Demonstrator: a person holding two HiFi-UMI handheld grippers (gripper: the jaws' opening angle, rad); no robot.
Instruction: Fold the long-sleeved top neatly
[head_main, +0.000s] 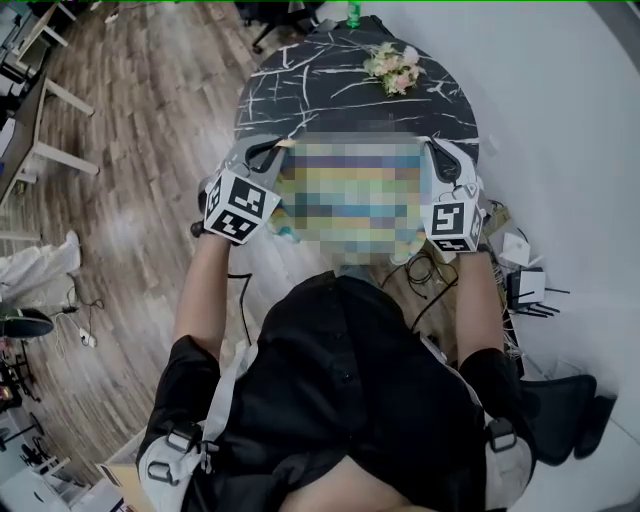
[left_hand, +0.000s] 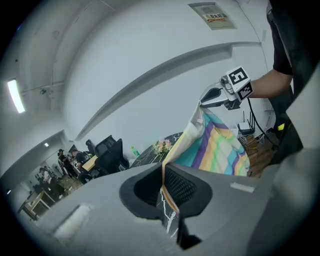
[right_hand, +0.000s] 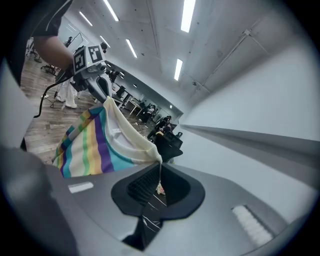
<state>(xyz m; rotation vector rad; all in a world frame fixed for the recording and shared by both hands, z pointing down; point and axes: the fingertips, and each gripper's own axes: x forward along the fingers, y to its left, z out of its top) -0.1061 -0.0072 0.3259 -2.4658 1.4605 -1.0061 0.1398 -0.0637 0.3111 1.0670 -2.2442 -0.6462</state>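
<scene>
Wood-plank floor (head_main: 150, 120), white wall (head_main: 570, 110), desk (head_main: 30, 120) at left | black white-veined round table (head_main: 330, 95), flowers (head_main: 393, 68) + green bottle (head_main: 353, 14) on far side | striped top (left_hand: 220, 145) hangs in air btwn grippers, person's side of table | L gripper (left_hand: 167, 197) + R gripper (right_hand: 159, 185) each clamped on its cream edge | head view: top under mosaic patch; sleeves can't be made out.

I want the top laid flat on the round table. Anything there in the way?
A flower bunch and a green bottle stand at the table's far edge, beyond the held top; the rest that shows is bare.
</scene>
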